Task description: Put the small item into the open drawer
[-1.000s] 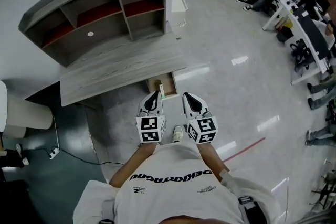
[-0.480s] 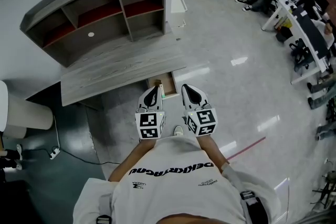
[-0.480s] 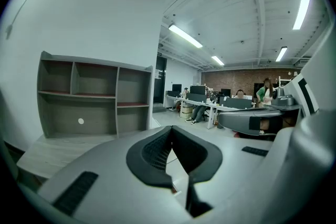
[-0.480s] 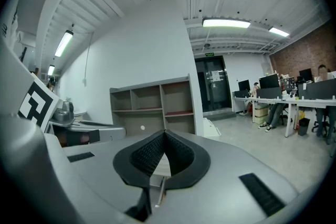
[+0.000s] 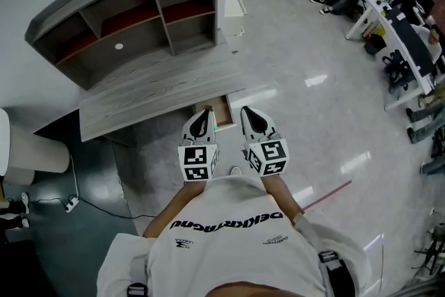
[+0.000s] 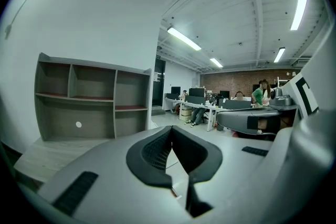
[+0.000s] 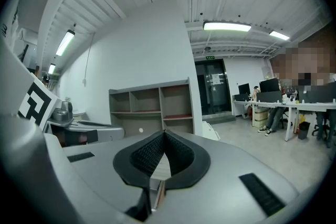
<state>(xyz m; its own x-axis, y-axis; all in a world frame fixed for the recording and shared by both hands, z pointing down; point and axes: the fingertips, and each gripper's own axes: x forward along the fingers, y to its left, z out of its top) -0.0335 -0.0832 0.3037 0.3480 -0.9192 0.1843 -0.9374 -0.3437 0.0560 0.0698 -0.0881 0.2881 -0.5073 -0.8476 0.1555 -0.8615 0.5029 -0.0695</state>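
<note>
In the head view I stand in front of a grey wooden desk (image 5: 160,90) and hold both grippers close to my body. The open drawer (image 5: 224,110) sticks out from under the desk's front edge, with a small green thing (image 5: 216,126) at its near end. My left gripper (image 5: 204,123) is shut and holds nothing; its tip partly covers the drawer. My right gripper (image 5: 250,115) hangs just right of the drawer, also shut and empty. The left gripper (image 6: 171,128) and the right gripper (image 7: 164,134) each show their pads meeting at the tip in their own views.
A grey shelf unit (image 5: 132,10) with red-lined compartments stands on the desk, with a small white disc (image 5: 119,46) on its back panel. Office desks with seated people (image 5: 389,17) line the right. A red floor line (image 5: 327,197) and a cable (image 5: 76,202) lie near my feet.
Both grippers have shifted slightly forward toward the desk. Their jaws stay shut.
</note>
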